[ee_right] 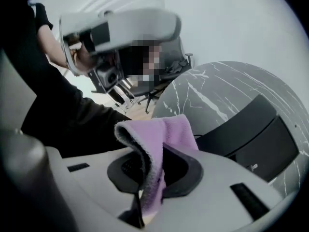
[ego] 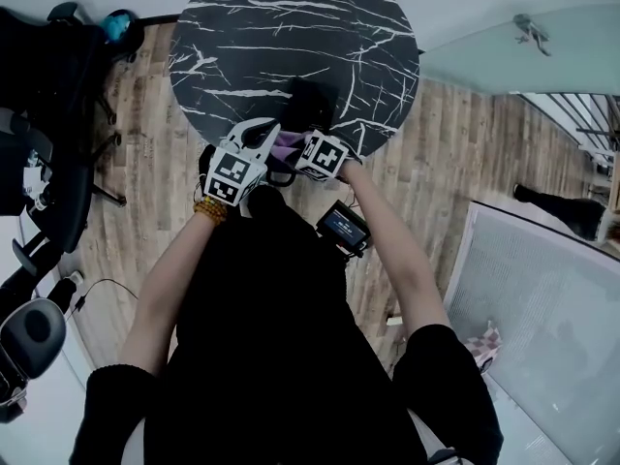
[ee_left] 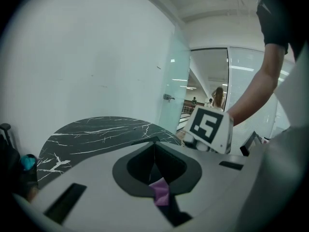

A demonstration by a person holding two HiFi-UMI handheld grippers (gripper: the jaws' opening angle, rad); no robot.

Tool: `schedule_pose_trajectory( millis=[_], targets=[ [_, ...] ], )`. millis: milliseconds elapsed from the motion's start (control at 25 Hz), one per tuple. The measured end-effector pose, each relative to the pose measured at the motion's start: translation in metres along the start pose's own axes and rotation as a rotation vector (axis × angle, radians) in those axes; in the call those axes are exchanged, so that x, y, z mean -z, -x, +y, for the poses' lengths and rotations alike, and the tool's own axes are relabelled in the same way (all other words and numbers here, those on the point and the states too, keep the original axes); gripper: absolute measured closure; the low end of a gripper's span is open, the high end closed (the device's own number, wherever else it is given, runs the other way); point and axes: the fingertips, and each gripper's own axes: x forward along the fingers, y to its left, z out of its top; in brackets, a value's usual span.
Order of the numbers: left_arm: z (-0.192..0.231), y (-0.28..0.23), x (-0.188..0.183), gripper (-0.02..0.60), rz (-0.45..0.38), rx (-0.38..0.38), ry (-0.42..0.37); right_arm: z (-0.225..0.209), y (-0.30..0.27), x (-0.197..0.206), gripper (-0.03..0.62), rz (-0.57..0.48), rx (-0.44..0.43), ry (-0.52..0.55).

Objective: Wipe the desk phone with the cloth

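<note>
The black desk phone point(ego: 312, 105) sits at the near edge of the round black marble table point(ego: 242, 37). In the right gripper view the desk phone point(ee_right: 251, 139) lies just right of the jaws. A purple cloth point(ego: 288, 145) hangs between both grippers, in front of the phone and a little above the table edge. My right gripper point(ee_right: 147, 178) is shut on a thick fold of the cloth point(ee_right: 159, 139). My left gripper point(ee_left: 157, 178) is shut on a small corner of the cloth point(ee_left: 161, 192). In the head view the left gripper point(ego: 263, 136) and right gripper point(ego: 302, 148) are close together.
Black office chairs point(ego: 48, 163) stand on the wooden floor point(ego: 155, 201) to the left. A glass partition point(ego: 513, 56) and a white panel point(ego: 542, 327) are to the right. A small black device with a screen point(ego: 344, 229) hangs at the person's waist.
</note>
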Motion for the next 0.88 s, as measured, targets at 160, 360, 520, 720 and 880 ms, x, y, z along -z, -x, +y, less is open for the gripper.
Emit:
schedule_pose_trajectory(
  millis=[160,360,520,720,880],
  targets=[
    [-0.002,0.000,-0.001,0.568,0.000,0.004,0.005,-0.019,0.034,-0.014,0.536,-0.039,-0.026,0.000],
    [0.000,0.001,-0.003,0.568,-0.002,0.001,0.004,-0.085,0.084,-0.034,0.536,-0.085,0.222,0.040],
    [0.002,0.002,-0.002,0.568,-0.001,-0.007,0.004,-0.141,0.140,-0.055,0.534,-0.182,0.562,0.079],
    [0.002,0.000,0.000,0.568,0.007,-0.006,0.008,-0.172,0.194,-0.071,0.535,-0.220,0.951,0.198],
    [-0.002,-0.002,0.001,0.568,0.020,0.006,0.012,-0.167,0.163,-0.058,0.534,-0.110,0.954,0.276]
  ],
)
